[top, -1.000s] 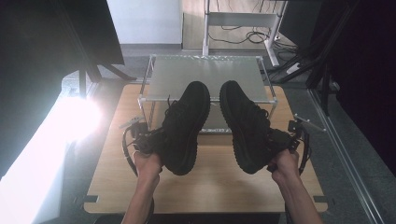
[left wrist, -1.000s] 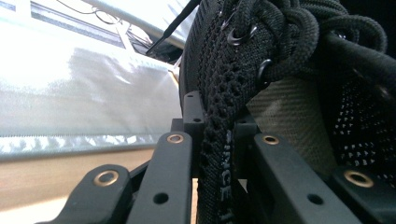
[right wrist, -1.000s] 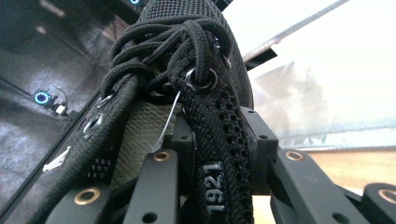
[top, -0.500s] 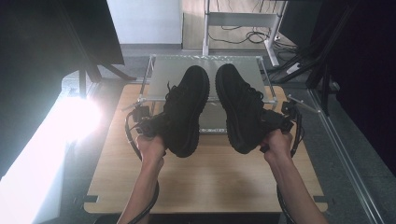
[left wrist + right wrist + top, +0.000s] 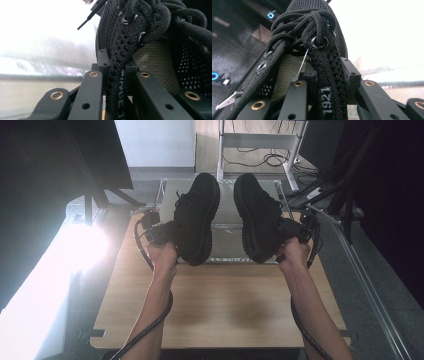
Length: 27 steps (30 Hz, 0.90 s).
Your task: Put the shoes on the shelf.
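Two black lace-up shoes are held up above the table, soles toward the high camera, toes pointing away. My left gripper (image 5: 167, 231) is shut on the collar edge of the left shoe (image 5: 196, 217); in the left gripper view the knit collar (image 5: 117, 82) is pinched between the jaws. My right gripper (image 5: 289, 229) is shut on the collar of the right shoe (image 5: 255, 215); in the right gripper view a strap marked 1921 (image 5: 327, 100) sits between the jaws, with knotted laces (image 5: 294, 25) above.
A clear-walled metal tray or rack (image 5: 225, 227) stands at the far end of the wooden table (image 5: 220, 305), under the shoes. Bright glare (image 5: 75, 250) lies at the left. Black frames and cables stand to the right and behind.
Both hands have carried the shoes forward, away from the person, so that they now hang over the tray at the far end. Both grips are unchanged.
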Tool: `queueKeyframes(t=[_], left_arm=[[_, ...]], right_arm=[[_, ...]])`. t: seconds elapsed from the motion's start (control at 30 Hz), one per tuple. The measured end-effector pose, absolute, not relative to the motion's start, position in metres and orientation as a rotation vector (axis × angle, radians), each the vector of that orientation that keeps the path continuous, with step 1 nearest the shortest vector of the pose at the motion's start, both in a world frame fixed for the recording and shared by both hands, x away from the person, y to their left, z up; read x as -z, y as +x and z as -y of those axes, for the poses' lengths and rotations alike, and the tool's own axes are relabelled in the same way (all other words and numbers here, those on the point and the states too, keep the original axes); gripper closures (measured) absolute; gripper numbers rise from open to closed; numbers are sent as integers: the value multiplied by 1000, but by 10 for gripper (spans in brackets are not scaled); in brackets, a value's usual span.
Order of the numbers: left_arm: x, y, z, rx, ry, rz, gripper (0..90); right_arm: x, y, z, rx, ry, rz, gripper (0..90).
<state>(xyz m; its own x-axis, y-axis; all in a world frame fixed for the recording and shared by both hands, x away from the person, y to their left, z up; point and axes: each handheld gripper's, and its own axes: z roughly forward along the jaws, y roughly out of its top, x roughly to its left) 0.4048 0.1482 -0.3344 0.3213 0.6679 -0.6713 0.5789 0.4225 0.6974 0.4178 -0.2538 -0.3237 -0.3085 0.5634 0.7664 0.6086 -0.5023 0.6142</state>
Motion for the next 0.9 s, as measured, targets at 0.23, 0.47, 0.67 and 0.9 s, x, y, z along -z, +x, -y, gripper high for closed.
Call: queueKeyframes(t=[0.23, 0.47, 0.67, 0.9], left_arm=[[325, 426, -148, -99, 1228, -1396, 811], [319, 448, -144, -103, 1216, -1451, 810], [314, 463, -141, -129, 1219, -1490, 808], [313, 478, -138, -144, 1225, -1519, 803]], right_arm=[[322, 439, 255, 1962, -1879, 1515, 707], [323, 460, 247, 1933, -1921, 1502, 706], [325, 476, 237, 1905, -1961, 1501, 706], [324, 491, 230, 1886, -2005, 1513, 706]])
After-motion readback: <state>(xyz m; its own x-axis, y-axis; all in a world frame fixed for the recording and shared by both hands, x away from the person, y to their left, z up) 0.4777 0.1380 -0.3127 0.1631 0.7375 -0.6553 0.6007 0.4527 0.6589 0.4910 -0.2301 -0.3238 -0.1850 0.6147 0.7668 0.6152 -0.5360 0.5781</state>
